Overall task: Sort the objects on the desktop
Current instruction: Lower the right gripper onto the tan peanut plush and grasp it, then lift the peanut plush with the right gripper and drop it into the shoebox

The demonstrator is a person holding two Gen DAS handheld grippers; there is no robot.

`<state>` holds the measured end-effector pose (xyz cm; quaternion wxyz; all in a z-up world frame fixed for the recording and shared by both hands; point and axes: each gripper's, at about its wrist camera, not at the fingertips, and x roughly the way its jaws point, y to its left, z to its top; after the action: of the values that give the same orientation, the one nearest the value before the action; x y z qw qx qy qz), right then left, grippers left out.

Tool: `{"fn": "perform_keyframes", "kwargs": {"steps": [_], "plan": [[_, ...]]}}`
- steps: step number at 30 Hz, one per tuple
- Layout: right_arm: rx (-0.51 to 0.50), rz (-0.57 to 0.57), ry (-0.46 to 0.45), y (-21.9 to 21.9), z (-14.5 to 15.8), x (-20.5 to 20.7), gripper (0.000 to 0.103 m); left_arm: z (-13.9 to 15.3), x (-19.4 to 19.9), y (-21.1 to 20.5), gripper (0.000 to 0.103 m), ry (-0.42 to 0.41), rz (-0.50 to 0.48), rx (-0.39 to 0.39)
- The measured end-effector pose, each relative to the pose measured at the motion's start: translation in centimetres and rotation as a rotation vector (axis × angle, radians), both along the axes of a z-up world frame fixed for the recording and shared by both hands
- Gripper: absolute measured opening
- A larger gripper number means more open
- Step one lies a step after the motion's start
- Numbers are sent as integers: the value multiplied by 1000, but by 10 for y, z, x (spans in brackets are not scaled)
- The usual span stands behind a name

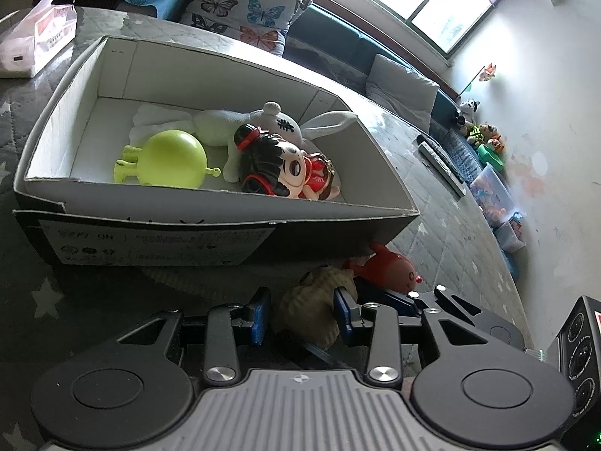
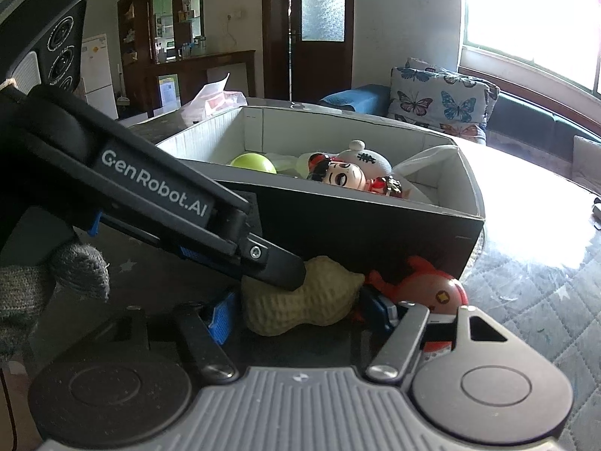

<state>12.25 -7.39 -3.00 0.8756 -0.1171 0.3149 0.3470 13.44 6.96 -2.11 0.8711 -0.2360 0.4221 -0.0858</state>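
A tan peanut plush (image 1: 311, 300) lies on the quilted table in front of the black box (image 1: 188, 195). My left gripper (image 1: 302, 312) straddles the peanut plush, blue pads against its sides. In the right wrist view one of its fingers (image 2: 278, 270) presses on the top of the peanut plush (image 2: 300, 300). My right gripper (image 2: 300, 315) stands open around the same plush, pads close to it but apart. A red round toy (image 2: 432, 289) lies just to the right, against the black box (image 2: 338, 225). Inside the box are a green toy (image 1: 171, 158), a doll (image 1: 278, 165) and a white rabbit plush (image 1: 263, 120).
A white paper bag (image 1: 33, 41) stands behind the box at the left. Remote controls (image 1: 439, 161) lie near the table's far right edge. Beyond is a sofa with a butterfly cushion (image 1: 244, 3). A gloved hand (image 2: 56, 274) holds the left gripper.
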Motion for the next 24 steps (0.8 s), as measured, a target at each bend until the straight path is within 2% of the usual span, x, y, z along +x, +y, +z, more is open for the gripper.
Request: {"fn": "perform_keyframes", "kwargs": {"steps": [6, 14, 19, 24], "plan": [[0, 18, -20, 0, 13, -10, 70, 14, -13, 1, 39, -28, -3, 0], [29, 42, -123, 5, 54, -13, 70, 56, -21, 9, 39, -145, 18, 19], [34, 73, -164, 19, 70, 5, 69, 70, -10, 22, 39, -179, 55, 24], [29, 108, -152, 40, 73, 34, 70, 70, 12, 41, 39, -176, 91, 19]]}}
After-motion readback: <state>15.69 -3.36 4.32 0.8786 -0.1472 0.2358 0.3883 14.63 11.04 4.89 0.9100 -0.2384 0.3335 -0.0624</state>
